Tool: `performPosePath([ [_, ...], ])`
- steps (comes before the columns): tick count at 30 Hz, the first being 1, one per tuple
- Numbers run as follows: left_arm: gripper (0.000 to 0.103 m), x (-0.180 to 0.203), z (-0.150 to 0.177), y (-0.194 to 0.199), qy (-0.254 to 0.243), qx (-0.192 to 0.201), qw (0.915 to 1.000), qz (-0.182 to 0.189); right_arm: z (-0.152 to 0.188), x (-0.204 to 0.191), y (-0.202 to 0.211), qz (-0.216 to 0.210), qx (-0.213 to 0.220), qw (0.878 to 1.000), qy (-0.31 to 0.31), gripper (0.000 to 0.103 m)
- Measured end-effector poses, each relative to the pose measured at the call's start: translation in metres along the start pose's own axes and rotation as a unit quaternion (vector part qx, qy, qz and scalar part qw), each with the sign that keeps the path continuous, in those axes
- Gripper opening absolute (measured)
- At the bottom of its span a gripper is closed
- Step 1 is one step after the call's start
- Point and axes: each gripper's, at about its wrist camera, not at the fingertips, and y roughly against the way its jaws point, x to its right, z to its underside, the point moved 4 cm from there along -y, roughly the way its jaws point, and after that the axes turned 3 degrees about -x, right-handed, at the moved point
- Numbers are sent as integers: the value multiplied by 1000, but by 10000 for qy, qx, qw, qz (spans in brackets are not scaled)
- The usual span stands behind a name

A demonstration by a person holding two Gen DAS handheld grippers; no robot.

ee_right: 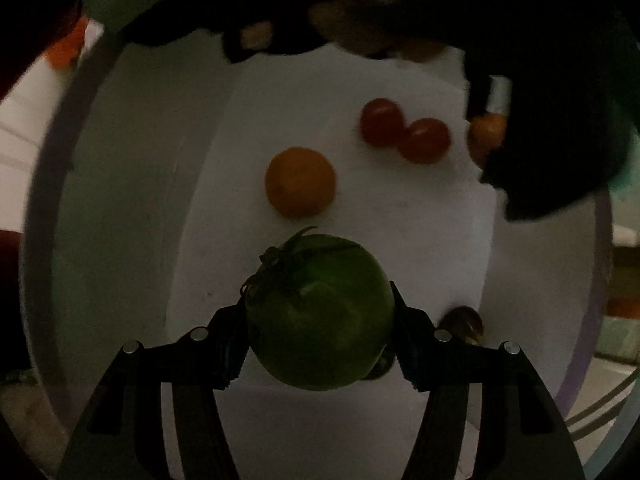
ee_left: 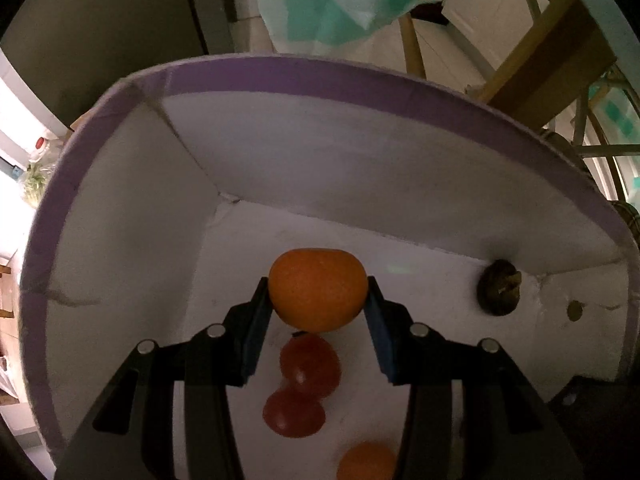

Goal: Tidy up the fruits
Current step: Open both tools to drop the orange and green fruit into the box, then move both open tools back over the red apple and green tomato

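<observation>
Left claw (ee_left: 318,300) clamps a round orange citrus fruit (ee_left: 318,289) above the floor of a white, purple-rimmed cardboard box (ee_left: 280,76). Right claw (ee_right: 320,320) grips a green stemmed tomato (ee_right: 320,312) over the same box. On the box floor lie two red cherry tomatoes (ee_right: 404,134), a second orange fruit (ee_right: 300,182) and a dark brownish fruit (ee_left: 499,287).
</observation>
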Motion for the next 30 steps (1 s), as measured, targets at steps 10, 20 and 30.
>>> performPosePath([
  [10,56,0,6,-11,211,-12,9997,156,-5,-6,-7,61,-230,9997,49,60],
  [20,82,-33,39,73,1146,835,9870,-756,21,11,89,517,1342,9894,-197,75],
  [30,101,33,11,282,1077,3437,9210,-1487,191,121,252,1148,3745,8782,-2746,87],
])
